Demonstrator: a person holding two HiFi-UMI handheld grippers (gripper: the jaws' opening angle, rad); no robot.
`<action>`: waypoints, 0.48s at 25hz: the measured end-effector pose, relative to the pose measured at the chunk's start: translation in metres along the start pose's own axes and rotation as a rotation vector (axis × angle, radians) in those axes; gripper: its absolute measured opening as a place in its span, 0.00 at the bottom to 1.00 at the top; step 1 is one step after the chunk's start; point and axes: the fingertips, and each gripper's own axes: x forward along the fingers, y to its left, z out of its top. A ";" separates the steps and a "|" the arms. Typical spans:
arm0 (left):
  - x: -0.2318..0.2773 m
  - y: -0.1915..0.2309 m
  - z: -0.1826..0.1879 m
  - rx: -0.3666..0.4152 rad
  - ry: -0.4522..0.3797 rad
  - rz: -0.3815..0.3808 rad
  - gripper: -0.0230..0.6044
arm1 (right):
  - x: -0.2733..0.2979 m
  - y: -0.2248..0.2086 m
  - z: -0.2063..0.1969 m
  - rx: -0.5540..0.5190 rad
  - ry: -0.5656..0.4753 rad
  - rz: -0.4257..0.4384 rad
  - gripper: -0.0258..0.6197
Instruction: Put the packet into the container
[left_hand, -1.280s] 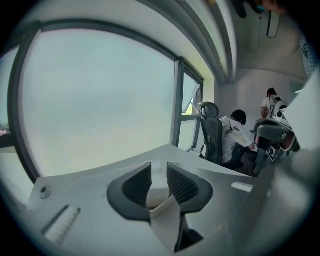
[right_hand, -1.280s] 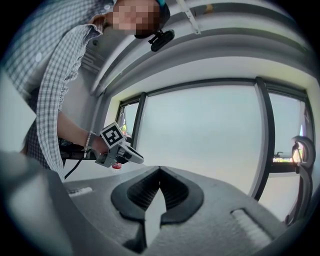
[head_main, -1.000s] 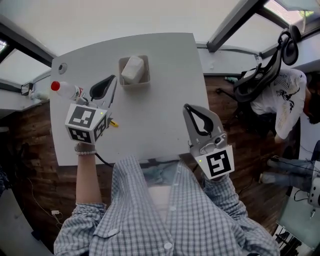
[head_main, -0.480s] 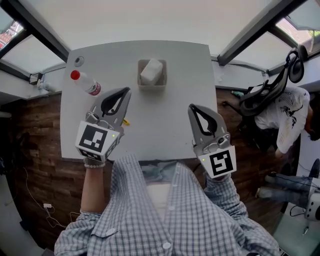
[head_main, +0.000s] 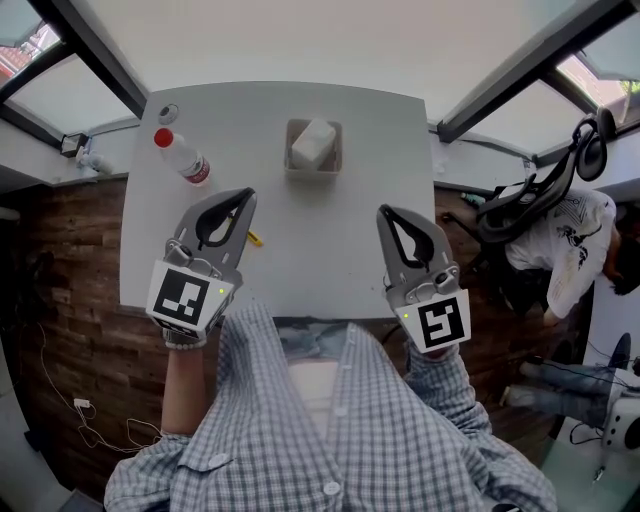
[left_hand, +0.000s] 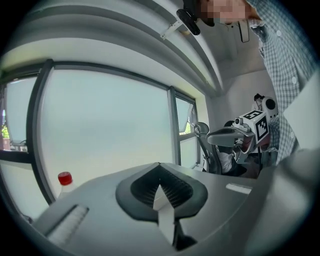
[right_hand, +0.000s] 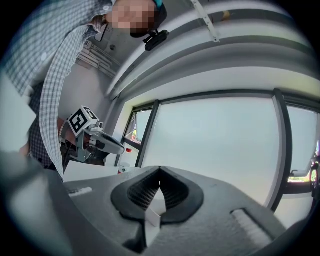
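Observation:
A white packet (head_main: 312, 143) lies inside the small grey container (head_main: 337, 165) at the far middle of the white table (head_main: 330, 250). My left gripper (head_main: 247, 194) hangs over the near left part of the table, shut with nothing in it. My right gripper (head_main: 384, 211) is over the near right edge, its jaws also together and empty. Both stand well short of the container. In the left gripper view the left gripper (left_hand: 159, 166) points toward the windows, and the right gripper (left_hand: 235, 136) shows off to the side. The right gripper (right_hand: 160, 170) likewise looks at window glass.
A clear bottle with a red cap (head_main: 183, 157) lies at the far left of the table, with a small round object (head_main: 168, 114) beyond it. A small yellow item (head_main: 255, 238) rests by the left gripper. An office chair (head_main: 530, 200) stands at the right.
My left gripper has drawn back from beside the bottle toward the table's near edge. The right gripper has hardly moved. The head view has shifted, so the table sits more centrally.

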 end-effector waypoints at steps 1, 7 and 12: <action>-0.003 -0.002 -0.001 -0.010 0.008 0.001 0.04 | 0.000 0.000 0.000 -0.003 0.000 0.000 0.04; -0.014 -0.004 -0.006 -0.032 -0.015 -0.001 0.04 | 0.001 -0.003 0.003 -0.013 -0.006 -0.010 0.04; -0.015 0.001 0.002 -0.034 -0.043 0.012 0.04 | 0.002 0.002 0.003 -0.027 0.001 -0.003 0.04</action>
